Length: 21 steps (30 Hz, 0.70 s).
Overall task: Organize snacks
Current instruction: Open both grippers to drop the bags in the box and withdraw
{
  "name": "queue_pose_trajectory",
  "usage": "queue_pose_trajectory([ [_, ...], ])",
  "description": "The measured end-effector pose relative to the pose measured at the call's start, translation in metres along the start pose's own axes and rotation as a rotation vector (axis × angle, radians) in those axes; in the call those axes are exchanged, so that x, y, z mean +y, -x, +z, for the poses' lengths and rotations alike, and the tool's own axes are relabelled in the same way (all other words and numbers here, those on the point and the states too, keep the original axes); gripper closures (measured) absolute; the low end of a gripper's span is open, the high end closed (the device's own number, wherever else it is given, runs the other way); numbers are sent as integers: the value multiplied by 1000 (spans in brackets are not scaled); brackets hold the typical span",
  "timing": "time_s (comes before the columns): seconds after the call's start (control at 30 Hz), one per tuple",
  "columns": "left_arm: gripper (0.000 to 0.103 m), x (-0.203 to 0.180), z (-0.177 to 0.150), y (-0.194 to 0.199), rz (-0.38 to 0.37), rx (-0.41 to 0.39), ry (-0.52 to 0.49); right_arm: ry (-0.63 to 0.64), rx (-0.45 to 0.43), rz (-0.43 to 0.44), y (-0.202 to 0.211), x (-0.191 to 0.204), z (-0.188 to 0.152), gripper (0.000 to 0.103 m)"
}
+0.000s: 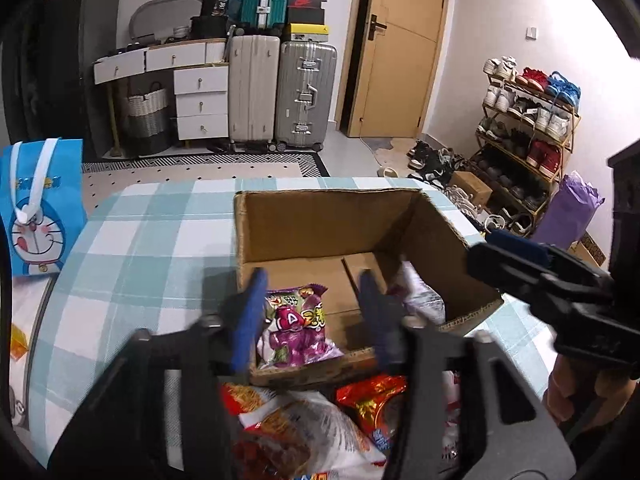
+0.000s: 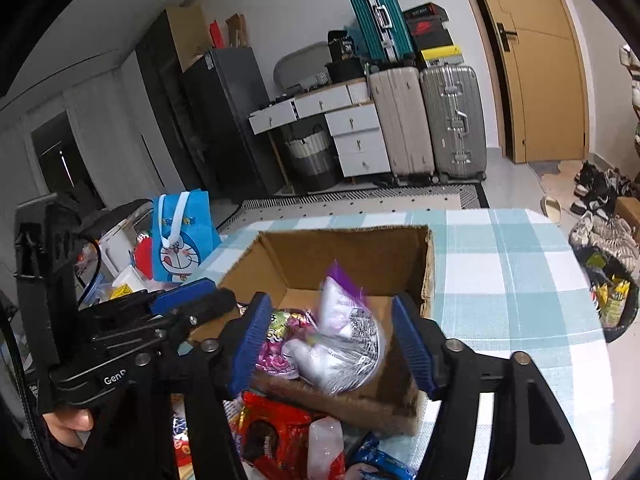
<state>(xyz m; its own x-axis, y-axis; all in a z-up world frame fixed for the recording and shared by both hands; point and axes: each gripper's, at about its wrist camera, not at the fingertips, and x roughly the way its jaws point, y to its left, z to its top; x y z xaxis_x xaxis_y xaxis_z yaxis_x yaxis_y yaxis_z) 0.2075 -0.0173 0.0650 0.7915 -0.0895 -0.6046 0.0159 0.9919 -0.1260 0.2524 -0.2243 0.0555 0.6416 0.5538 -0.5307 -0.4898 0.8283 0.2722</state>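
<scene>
An open cardboard box [image 1: 320, 216] [image 2: 352, 248] stands on the checked tablecloth. Inside lie a purple snack pack [image 1: 298, 328] [image 2: 280, 344] and a clear white-and-purple bag [image 2: 344, 348] [image 1: 420, 300]; the bag looks blurred, as if falling. My left gripper [image 1: 316, 316] is open and empty above the box's near left side. My right gripper [image 2: 332, 344] is open above the box, with the white bag between and below its fingers. A pile of snack packs [image 1: 320, 428] [image 2: 288, 436], red and white, lies in front of the box.
A blue Doraemon bag [image 1: 36, 208] [image 2: 184, 236] stands left of the table with other clutter. The table [image 2: 512, 280] reaches right of the box. Suitcases, drawers, a door and a shoe rack [image 1: 528, 132] stand behind.
</scene>
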Motion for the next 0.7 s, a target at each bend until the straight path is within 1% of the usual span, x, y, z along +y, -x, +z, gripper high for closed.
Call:
queue_pose_trajectory([
  [0.03,39,1,-1,4,3,-5,1,4,-12,-7,5,1,0,21],
  [0.07,29,3,-3,8,7,-10,1,7,-27,-20,12,3,-1,15],
  [0.1,21,5,-5,14,9,-18,0,6,-41,-24,20,3,-2,4],
  [0.13,19,6,-7,20,11,-26,-2,2,-48,-24,25,3,-3,1],
  [0.17,18,7,-10,26,16,-35,-5,-1,-54,-30,31,3,-4,1],
  [0.23,8,10,-18,38,29,-43,-19,-5,-55,-48,42,2,-8,1],
  [0.27,1,11,-23,44,46,-51,-22,-8,-54,-56,47,2,-10,0],
  [0.37,1,16,-37,60,62,-59,-32,-32,-37,-60,63,0,-25,0],
  [0.43,1,22,-49,70,69,-54,-17,-35,-28,-62,71,-1,-35,0],
  [0.53,1,30,-67,81,62,-43,1,-15,-3,-120,81,1,-56,0],
  [0.6,1,33,-80,85,72,-32,-6,4,10,-148,84,4,-66,0],
  [0.7,1,39,-99,87,85,-23,-12,24,42,-132,86,10,-82,0],
])
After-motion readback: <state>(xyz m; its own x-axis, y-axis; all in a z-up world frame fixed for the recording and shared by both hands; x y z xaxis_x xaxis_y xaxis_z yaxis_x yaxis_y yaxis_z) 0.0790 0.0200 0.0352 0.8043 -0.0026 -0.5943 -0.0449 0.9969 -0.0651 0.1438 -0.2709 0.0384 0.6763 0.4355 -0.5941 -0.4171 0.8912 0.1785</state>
